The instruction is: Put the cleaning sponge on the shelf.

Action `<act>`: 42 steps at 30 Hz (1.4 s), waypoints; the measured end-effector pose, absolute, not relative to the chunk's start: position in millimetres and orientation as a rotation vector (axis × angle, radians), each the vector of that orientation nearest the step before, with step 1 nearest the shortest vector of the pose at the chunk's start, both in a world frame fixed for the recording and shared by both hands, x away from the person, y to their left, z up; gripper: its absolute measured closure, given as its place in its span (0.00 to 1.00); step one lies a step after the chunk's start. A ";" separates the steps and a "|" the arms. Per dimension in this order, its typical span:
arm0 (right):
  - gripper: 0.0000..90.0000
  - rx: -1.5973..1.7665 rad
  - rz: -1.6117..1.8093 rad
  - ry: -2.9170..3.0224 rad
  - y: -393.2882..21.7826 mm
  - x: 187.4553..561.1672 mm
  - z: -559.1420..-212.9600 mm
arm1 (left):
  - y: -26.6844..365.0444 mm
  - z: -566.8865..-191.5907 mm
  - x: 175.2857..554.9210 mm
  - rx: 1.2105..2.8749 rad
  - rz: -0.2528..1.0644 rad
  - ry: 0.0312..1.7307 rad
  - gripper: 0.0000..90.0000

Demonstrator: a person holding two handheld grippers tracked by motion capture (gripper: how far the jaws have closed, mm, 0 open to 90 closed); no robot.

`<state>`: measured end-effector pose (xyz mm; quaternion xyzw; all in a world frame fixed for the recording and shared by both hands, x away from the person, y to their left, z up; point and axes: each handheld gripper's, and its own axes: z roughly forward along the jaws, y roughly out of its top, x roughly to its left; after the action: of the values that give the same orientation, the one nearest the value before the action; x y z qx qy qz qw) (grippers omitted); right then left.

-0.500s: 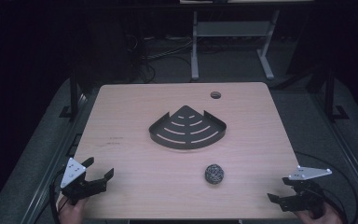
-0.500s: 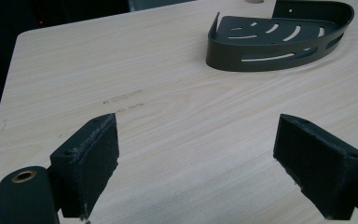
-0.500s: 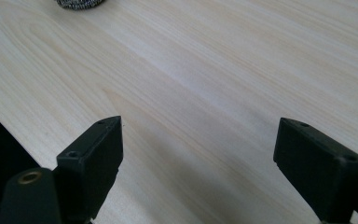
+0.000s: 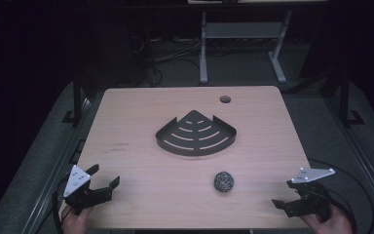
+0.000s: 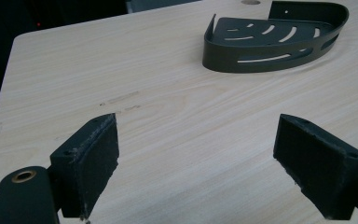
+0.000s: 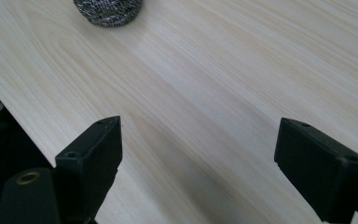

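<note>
Taking the steel-wool scourer [image 4: 223, 181] as the landmark, both tools sit nearer the person than it does, at the front edge of the bench [image 4: 141, 112]: the right tool [image 4: 289, 195] well off to its right, the left tool [image 4: 104, 177] well off to its left. Each is released, jaws spread wide with nothing between them, and neither touches anything but air above the wood. This looks like the opening step, an approach not yet begun, with the scourer the nearest thing to the right tool; in the right gripper view the scourer [image 6: 108, 11] lies ahead and to the left of the open jaws. The next move, as I judge it, calls for swinging the right tool toward the scourer, lowering until the jaws straddle it, and closing gently, since a springy wire ball may squash or roll. Beyond the scourer, toward the middle of the bench, rests a black slotted corner caddy [image 4: 196, 133], apart from it; the left gripper view faces that caddy [image 5: 275, 39]. Farther still is a round cable hole [image 4: 225, 99]. Nothing stands in the path.
</note>
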<state>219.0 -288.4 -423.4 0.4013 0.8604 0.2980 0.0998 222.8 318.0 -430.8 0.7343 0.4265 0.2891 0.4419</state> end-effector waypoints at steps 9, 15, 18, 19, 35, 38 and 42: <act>0.16 1.154 0.862 2.583 -275.3 226.5 -421.2 | 317.8 -430.5 222.1 1.823 0.718 1.058 0.15; 0.16 1.122 0.852 2.603 -266.9 229.9 -416.5 | 318.7 -430.1 221.8 1.815 0.717 1.062 0.15; 0.16 1.097 0.851 2.621 -262.3 232.3 -415.3 | 318.0 -430.1 221.8 1.819 0.718 1.060 0.15; 0.16 1.097 0.851 2.621 -262.3 232.3 -415.3 | 318.0 -430.1 221.8 1.819 0.718 1.060 0.15; 0.16 1.011 0.819 2.695 -234.3 244.8 -409.7 | 318.7 -429.5 221.8 1.813 0.716 1.060 0.15; 0.16 0.997 0.821 2.704 -230.5 246.7 -408.6 | 318.4 -429.5 221.7 1.814 0.717 1.060 0.15; 0.16 0.980 0.821 2.713 -225.7 248.9 -406.9 | 318.7 -429.3 221.7 1.814 0.717 1.059 0.15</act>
<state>248.9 -225.7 -406.9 0.3260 0.9023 0.2730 0.0714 221.7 318.7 -429.3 0.7319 0.4275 0.2893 0.4448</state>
